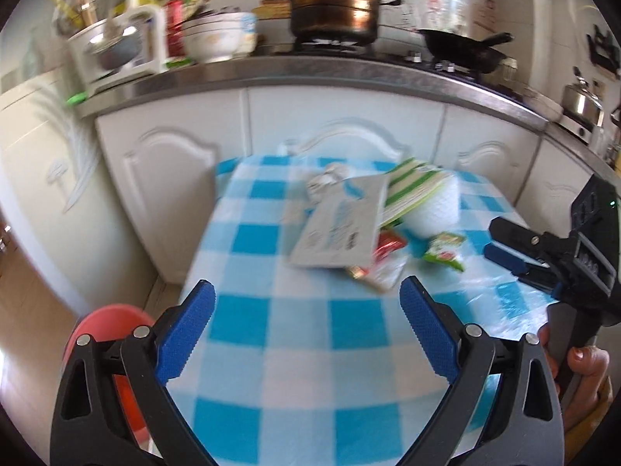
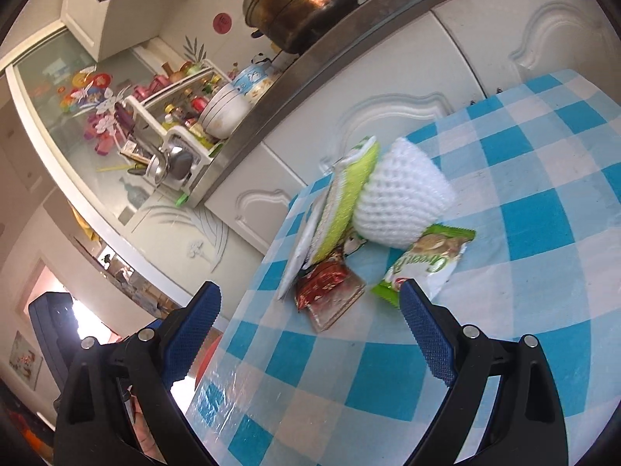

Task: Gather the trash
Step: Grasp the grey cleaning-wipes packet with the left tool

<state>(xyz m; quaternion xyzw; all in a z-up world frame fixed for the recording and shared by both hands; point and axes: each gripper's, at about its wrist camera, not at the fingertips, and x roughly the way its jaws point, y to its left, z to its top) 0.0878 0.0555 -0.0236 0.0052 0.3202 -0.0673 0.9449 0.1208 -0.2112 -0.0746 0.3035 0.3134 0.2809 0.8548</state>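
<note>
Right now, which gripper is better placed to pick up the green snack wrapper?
Right. The right gripper is open, with one fingertip almost at the green snack wrapper. The left gripper is open too, but sits farther back, with the grey packet nearer its path.

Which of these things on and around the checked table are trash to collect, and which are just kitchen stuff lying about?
Trash to collect:
green wrapper
red wrapper
white foam net
grey pouch
green striped packet

Just lying about:
big pot
black pan
bowls
kettle
</note>
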